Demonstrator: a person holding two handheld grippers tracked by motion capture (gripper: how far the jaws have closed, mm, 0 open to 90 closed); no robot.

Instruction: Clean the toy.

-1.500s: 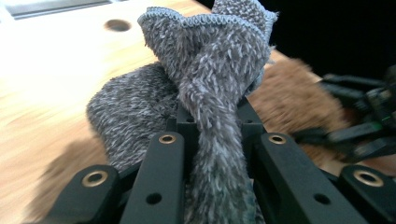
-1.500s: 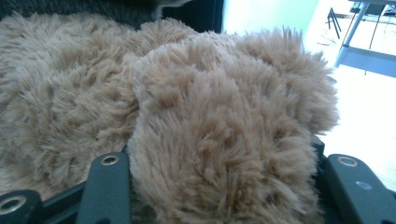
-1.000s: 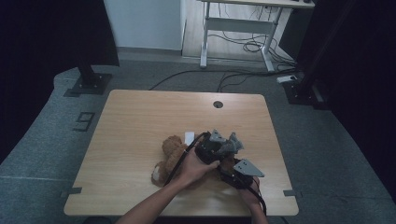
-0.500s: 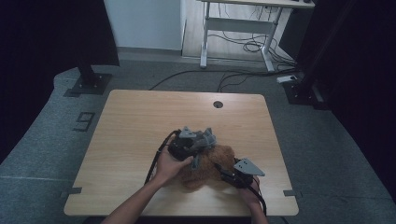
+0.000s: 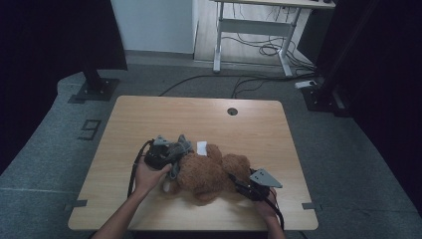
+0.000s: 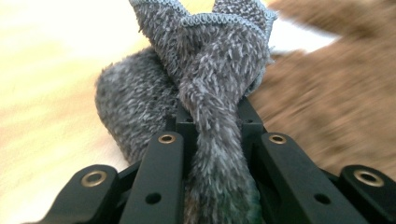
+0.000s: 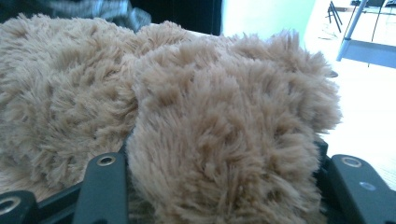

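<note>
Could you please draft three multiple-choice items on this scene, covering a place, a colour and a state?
1. Where does the teddy bear lie?
A. on the wooden table
B. on the floor
C. on a chair

2. What colour is the cloth in the left claw?
A. red
B. grey
C. yellow

3. How does the right claw stand?
A. open and away from the bear
B. lying unheld on the table
C. closed on the bear's fur

Answers: 1 A, the high view shows it on the tabletop; 2 B, the left gripper view shows grey pile; 3 C, brown fur fills the gap between its jaws.
</note>
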